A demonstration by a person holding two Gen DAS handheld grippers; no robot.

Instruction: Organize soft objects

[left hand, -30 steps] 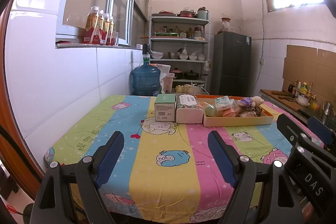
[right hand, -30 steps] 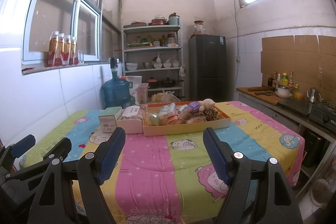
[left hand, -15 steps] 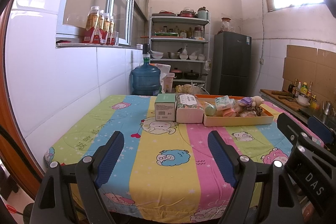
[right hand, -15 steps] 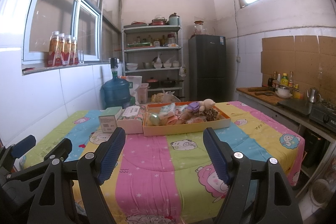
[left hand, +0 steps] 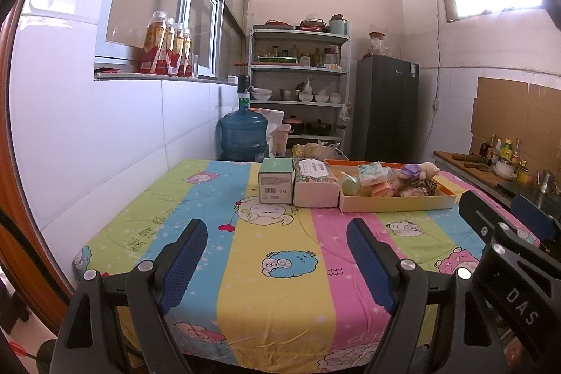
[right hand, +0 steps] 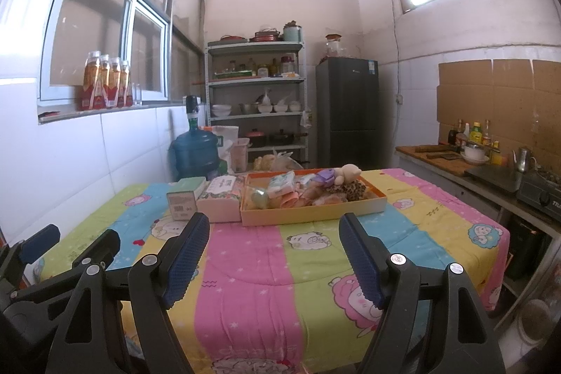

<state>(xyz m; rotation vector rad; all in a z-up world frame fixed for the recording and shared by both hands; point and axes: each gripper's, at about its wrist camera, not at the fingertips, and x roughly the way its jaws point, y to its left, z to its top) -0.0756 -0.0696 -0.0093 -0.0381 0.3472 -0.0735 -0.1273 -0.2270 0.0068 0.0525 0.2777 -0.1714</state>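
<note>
A shallow cardboard tray (left hand: 396, 203) (right hand: 312, 213) at the far side of the table holds a heap of soft things: a plush bear (left hand: 426, 169) (right hand: 347, 172), a tissue packet (left hand: 371, 171) (right hand: 282, 183), a green ball (left hand: 350, 186) (right hand: 259, 198). Left of it lie a wrapped tissue pack (left hand: 313, 184) (right hand: 221, 198) and a green-topped box (left hand: 276, 181) (right hand: 184, 198). My left gripper (left hand: 277, 255) hovers open over the near edge, nothing between its blue pads. My right gripper (right hand: 273, 255) is also open and empty, well short of the tray.
The table wears a striped cartoon cloth (left hand: 280, 247). A blue water jug (left hand: 242, 135) stands behind the table, with a shelf rack (left hand: 298, 93) and a dark fridge (left hand: 385, 107) beyond. A counter with bottles and a stove (right hand: 491, 163) runs along the right wall.
</note>
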